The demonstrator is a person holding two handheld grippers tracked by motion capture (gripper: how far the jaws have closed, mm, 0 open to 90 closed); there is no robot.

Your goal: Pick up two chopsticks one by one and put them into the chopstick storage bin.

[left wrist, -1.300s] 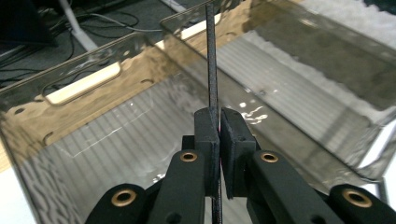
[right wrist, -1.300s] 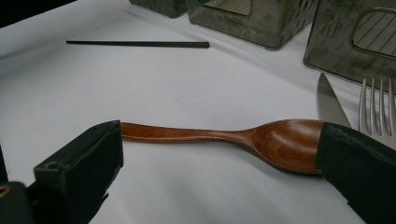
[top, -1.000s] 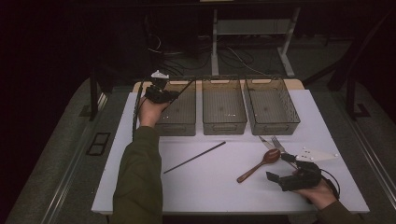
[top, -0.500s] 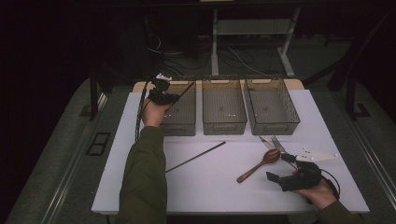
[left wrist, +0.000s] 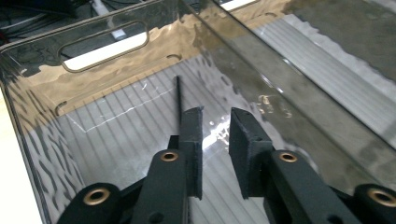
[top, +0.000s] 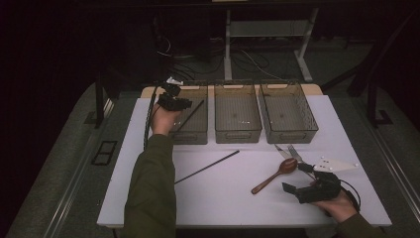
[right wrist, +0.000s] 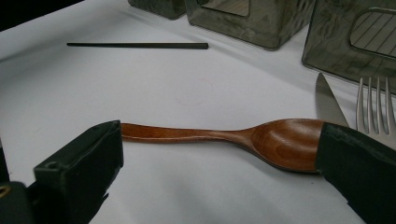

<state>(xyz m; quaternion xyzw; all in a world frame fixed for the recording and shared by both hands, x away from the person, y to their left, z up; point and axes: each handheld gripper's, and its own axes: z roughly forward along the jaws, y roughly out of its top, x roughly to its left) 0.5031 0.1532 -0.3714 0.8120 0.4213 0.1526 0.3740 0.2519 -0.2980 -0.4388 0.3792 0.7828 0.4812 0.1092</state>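
My left gripper (top: 173, 101) hangs over the left clear bin (top: 198, 136). Its jaws have just been opening, and in the left gripper view the left gripper (left wrist: 216, 128) shows a narrow gap with nothing in it. A black chopstick (left wrist: 178, 100) lies on the bin floor beside the left jaw, seen from above as the slanted chopstick (top: 190, 115). A second black chopstick (top: 207, 167) lies on the white table. My right gripper (top: 296, 178) rests open at the front right. The wooden spoon (right wrist: 224, 137) lies flat just ahead of its wide-apart jaws.
Two more clear bins (top: 237, 134) (top: 289, 136) stand in a row to the right of the first. A fork (right wrist: 373, 100) and a knife (right wrist: 327, 100) lie beyond the spoon's bowl. A white utensil (top: 337, 166) lies near the right hand.
The left jaws have parted and let go of the chopstick, which stuck up out of them before and now lies in the left bin. Neither hand has shifted.
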